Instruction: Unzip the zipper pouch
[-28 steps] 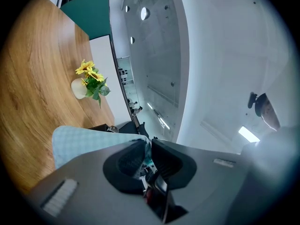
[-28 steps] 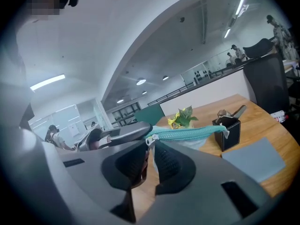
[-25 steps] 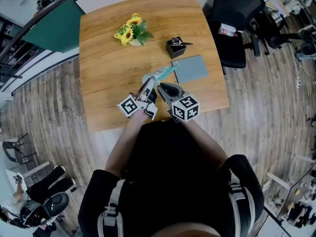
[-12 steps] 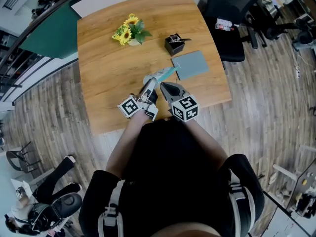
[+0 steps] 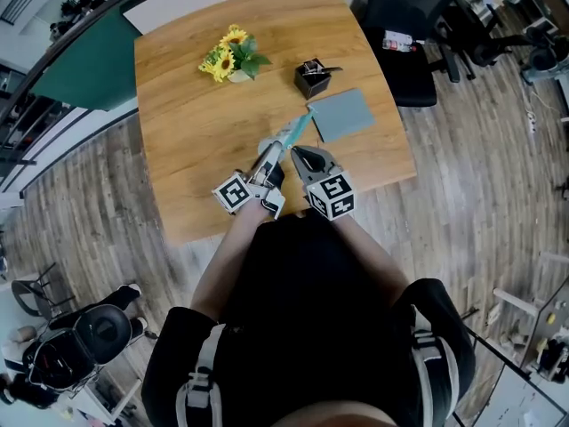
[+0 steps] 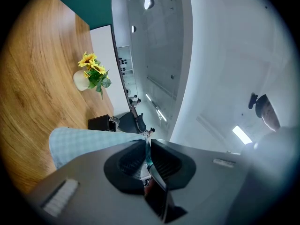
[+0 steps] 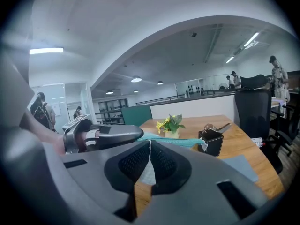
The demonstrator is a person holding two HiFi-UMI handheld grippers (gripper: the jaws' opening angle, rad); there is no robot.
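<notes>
A teal checked zipper pouch (image 5: 289,134) hangs stretched above the wooden table (image 5: 187,132), near its front edge. My left gripper (image 5: 269,155) is shut on the pouch's near end, and its jaws have just tightened a little. In the left gripper view the checked cloth (image 6: 79,142) runs into the closed left gripper (image 6: 147,146). My right gripper (image 5: 298,155) sits right beside it, shut with pale pouch cloth pinched between its pads (image 7: 150,149). The pouch's teal edge (image 7: 180,141) stretches away towards the left gripper (image 7: 105,136). The zipper pull itself is hidden.
A small vase of sunflowers (image 5: 233,59) stands at the table's far left. A black box (image 5: 311,78) and a grey mat (image 5: 342,116) lie just beyond the pouch on the right. A black office chair (image 5: 404,25) stands by the table's right side.
Both grippers stay at the pouch by the table's front edge. The right gripper has rolled slightly; the pouch remains stretched between them.
</notes>
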